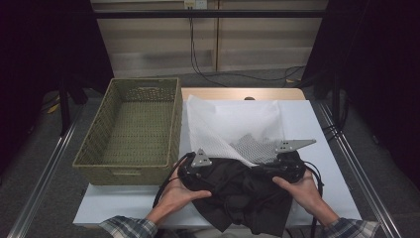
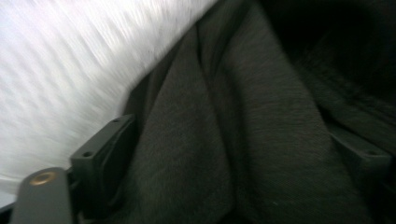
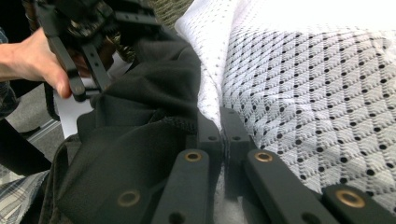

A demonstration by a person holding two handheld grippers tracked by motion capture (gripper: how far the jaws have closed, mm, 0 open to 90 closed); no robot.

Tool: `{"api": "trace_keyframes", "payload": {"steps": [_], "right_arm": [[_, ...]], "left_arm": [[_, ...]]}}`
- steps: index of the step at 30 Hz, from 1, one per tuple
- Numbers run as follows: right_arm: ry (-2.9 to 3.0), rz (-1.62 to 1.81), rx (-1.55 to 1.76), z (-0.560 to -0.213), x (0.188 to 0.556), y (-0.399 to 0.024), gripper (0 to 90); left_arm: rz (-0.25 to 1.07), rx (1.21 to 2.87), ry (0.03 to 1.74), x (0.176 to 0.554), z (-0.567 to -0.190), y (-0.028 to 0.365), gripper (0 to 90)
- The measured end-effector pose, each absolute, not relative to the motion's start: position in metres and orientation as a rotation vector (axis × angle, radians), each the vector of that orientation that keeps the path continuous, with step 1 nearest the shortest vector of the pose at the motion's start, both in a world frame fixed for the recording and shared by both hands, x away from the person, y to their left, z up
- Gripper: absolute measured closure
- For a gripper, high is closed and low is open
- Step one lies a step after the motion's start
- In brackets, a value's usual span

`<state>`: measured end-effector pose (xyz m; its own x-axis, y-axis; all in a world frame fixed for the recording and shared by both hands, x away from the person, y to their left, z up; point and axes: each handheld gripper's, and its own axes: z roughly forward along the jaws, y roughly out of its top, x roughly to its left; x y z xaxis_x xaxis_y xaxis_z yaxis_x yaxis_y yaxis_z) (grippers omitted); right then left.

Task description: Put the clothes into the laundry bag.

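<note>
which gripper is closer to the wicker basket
Left. The left gripper sits on the black cloth just beside the wicker basket's near right corner; the right gripper is farther right, across the cloth.

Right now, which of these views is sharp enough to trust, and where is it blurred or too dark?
High view: dim, dark at the sides, yet the basket and white mesh bag read clearly. Left gripper view: motion-smeared, the black garment soft and murky. Right gripper view: sharpest, though the bag's far top glares out.
</note>
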<state>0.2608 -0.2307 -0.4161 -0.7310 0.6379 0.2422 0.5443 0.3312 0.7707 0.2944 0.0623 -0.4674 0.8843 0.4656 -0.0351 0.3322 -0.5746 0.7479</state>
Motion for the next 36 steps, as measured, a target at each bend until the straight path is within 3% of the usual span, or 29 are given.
{"api": "trace_keyframes", "payload": {"steps": [3,6,8,10,12,13,15,18,25,36], "right_arm": [[2.474,1.366,1.100,-0.416,0.262,-0.231,89.3],[2.468,1.369,1.112,-0.416,0.263,-0.231,89.3],[2.463,1.369,1.111,-0.415,0.265,-0.230,89.3],[2.467,1.365,1.111,-0.415,0.267,-0.229,89.3],[2.476,1.367,1.102,-0.414,0.269,-0.226,89.3],[2.473,1.366,1.096,-0.414,0.271,-0.224,89.3],[2.465,1.374,1.102,-0.412,0.274,-0.222,89.3],[2.454,1.386,1.101,-0.408,0.279,-0.219,89.3],[2.424,1.427,1.083,-0.396,0.290,-0.211,89.3],[2.406,1.506,1.004,-0.374,0.289,-0.195,89.4]], "left_arm": [[0.125,2.224,0.583,0.295,-0.467,0.067,15.8],[0.059,2.225,0.554,0.293,-0.467,0.071,26.7],[0.036,2.235,0.549,0.294,-0.466,0.071,41.4],[0.095,2.274,0.543,0.294,-0.470,0.067,56.0],[0.045,2.248,0.553,0.299,-0.472,0.066,64.7],[0.027,2.242,0.563,0.300,-0.471,0.066,73.5],[0.015,2.224,0.568,0.301,-0.467,0.067,80.6],[-0.045,2.143,0.565,0.300,-0.457,0.069,81.9],[-0.041,2.055,0.463,0.289,-0.429,0.057,82.4],[-0.015,2.045,0.444,0.298,-0.421,0.017,82.4]]}}
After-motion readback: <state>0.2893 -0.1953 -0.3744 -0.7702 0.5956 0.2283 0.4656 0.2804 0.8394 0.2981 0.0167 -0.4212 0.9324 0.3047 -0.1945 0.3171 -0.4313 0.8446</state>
